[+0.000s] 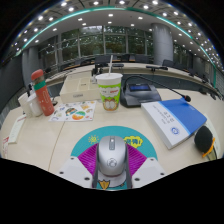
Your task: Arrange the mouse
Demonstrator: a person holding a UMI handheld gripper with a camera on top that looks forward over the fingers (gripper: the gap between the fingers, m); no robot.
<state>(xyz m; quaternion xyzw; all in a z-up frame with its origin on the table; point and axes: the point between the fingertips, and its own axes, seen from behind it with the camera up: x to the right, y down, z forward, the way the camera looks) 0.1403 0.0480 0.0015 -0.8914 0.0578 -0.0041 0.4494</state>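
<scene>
A grey and silver mouse [112, 157] sits between my two fingers, close in front of the camera, its nose pointing away. The magenta pads [87, 152] lie against both its sides, with teal finger edges outside them. My gripper [112, 142] is shut on the mouse and holds it over the near part of the beige table [50, 135]. The mouse's underside is hidden.
Beyond the fingers stand a green-and-white paper cup [108, 90], a blue box [139, 95], and a blue-and-white book [176, 121] to the right. A red-capped bottle [38, 88] and a colourful leaflet [72, 111] are to the left. A black object [205, 140] lies far right.
</scene>
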